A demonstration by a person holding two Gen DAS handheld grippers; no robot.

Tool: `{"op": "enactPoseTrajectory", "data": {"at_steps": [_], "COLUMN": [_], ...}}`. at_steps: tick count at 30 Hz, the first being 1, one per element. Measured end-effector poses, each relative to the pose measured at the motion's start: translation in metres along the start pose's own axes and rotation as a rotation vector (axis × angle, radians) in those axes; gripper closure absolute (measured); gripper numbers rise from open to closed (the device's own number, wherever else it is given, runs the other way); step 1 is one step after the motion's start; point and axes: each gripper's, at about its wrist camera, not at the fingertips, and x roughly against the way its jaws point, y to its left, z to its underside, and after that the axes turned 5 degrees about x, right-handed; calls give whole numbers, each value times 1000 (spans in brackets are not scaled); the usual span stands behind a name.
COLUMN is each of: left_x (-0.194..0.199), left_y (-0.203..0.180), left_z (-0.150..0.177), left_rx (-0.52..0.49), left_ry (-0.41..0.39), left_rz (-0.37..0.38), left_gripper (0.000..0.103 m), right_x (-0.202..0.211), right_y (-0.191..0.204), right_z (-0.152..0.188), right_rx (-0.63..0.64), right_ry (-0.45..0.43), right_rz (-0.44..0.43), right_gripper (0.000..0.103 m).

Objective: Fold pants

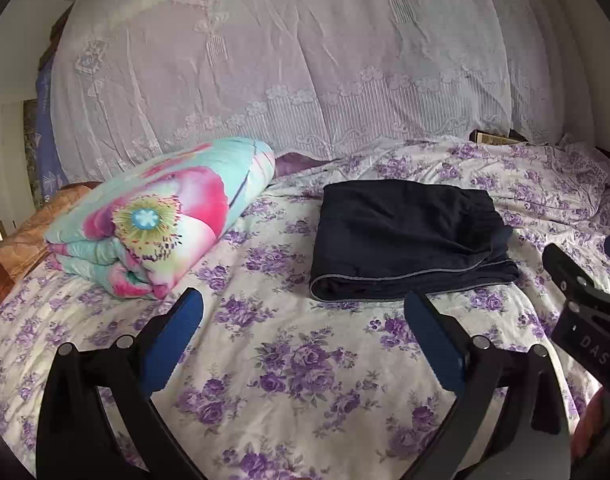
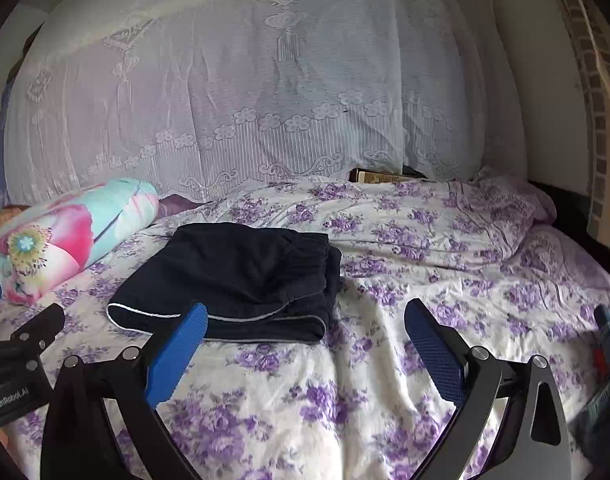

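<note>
Left wrist view: folded pants on bed, both grippers clear of them

Dark navy pants (image 1: 409,236) lie folded in a flat rectangle on the purple-floral bedsheet (image 1: 289,360), pale piping along the near edge. Left gripper (image 1: 303,312) hovers above bare sheet just short of the pants, blue pads (image 1: 433,344) spread wide, nothing between them. Right gripper (image 1: 585,280) enters at right edge, near the pants, not touching. Rolled floral quilt (image 1: 157,216) lies left, apart. Lace curtain (image 1: 285,60) behind
</note>
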Motion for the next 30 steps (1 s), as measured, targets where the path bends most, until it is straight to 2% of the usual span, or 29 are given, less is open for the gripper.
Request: {"op": "enactPoseTrajectory", "data": {"at_steps": [8,15,30], "left_x": [-12,-10,-10], "left_y": [-4,-11,-10], "left_z": [-3,1,3], "left_rx": [2,-22,4], "left_ry": [-8,-8,14], "left_rz": [27,39,61], "left_gripper": [5,5,5], "right_x": [-10,-9,-8], "right_y": [-12,-10,-8], "right_z": [0,0,0], "right_rx": [-65,-54,-49], "right_ry": [25,21,22], "right_rz": [-16,-13,-14], "right_gripper": [4,4,4]}}
